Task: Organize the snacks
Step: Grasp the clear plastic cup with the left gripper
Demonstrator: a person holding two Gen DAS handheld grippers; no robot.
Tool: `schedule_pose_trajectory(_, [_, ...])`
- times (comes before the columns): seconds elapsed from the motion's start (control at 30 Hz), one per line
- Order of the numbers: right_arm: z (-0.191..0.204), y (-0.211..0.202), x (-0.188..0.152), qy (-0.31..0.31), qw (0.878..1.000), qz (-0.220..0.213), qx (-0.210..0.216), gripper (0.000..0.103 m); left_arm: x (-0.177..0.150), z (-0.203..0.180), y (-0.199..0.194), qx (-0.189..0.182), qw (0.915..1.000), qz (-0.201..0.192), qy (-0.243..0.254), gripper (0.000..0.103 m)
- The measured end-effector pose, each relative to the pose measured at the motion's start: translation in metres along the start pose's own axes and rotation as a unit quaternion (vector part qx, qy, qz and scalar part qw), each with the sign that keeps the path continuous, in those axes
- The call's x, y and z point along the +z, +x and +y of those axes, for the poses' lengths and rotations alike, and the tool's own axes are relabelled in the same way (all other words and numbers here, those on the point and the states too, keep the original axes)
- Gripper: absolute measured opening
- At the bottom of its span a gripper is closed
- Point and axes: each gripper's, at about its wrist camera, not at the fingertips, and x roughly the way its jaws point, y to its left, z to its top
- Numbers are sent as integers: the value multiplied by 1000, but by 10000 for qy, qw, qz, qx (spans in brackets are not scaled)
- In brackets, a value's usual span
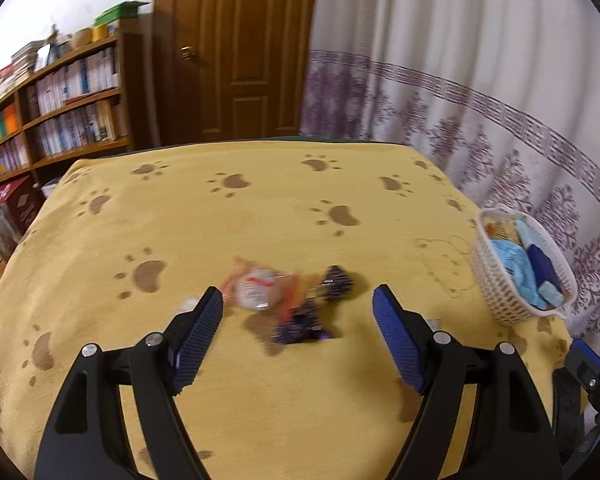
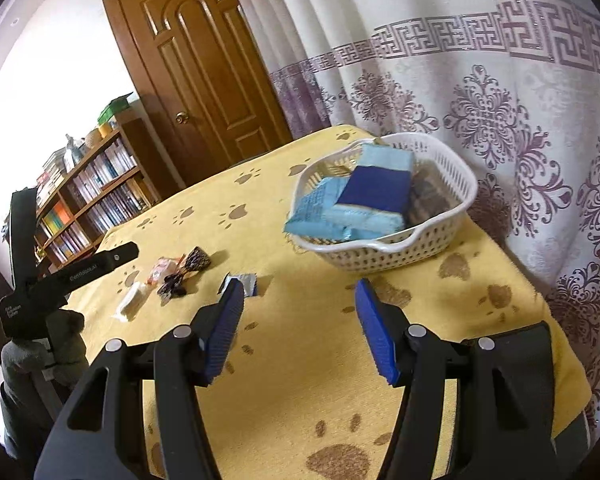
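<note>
At the far left a wooden bookshelf (image 2: 92, 196) stands against the wall, with a brown door (image 2: 204, 72) beside it. On the yellow paw-print cloth covering the desk (image 2: 300, 360), a small white packet (image 2: 134, 300) lies leftmost among the loose snacks, then an orange-and-white wrapped snack (image 1: 258, 288), with two dark purple wrapped sweets (image 1: 320, 308) just to its right and touching it. The left hand-held gripper (image 1: 298, 330) hovers above these, its blue pads spread apart with nothing between them. A silver-blue packet (image 2: 242, 282) lies by itself nearer the right hand-held gripper (image 2: 300, 336), whose jaws also stand apart and empty above bare cloth. Farther right, near the desk's edge by the patterned curtain (image 2: 500, 100), sits a white perforated basket (image 2: 384, 256) already holding light blue and dark blue packets (image 2: 360, 204).
</note>
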Motion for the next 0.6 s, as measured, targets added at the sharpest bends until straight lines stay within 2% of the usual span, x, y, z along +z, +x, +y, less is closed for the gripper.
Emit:
schedule_pose_trajectory(0.2, [10,1,-4,-108,9999,74,62,60,-5,40,-7,268,9992,-14,-285,75])
schedule_pose_trajectory(0.4, [19,4,-8,-206,9996,159,104,60,-14,72,-5,579,9975,50,-414,65])
schedule_pose_trajectory(0.6, [26,10,-11,-297,9991,270,148,60,-31,83,13,652,9967,351,-321,65])
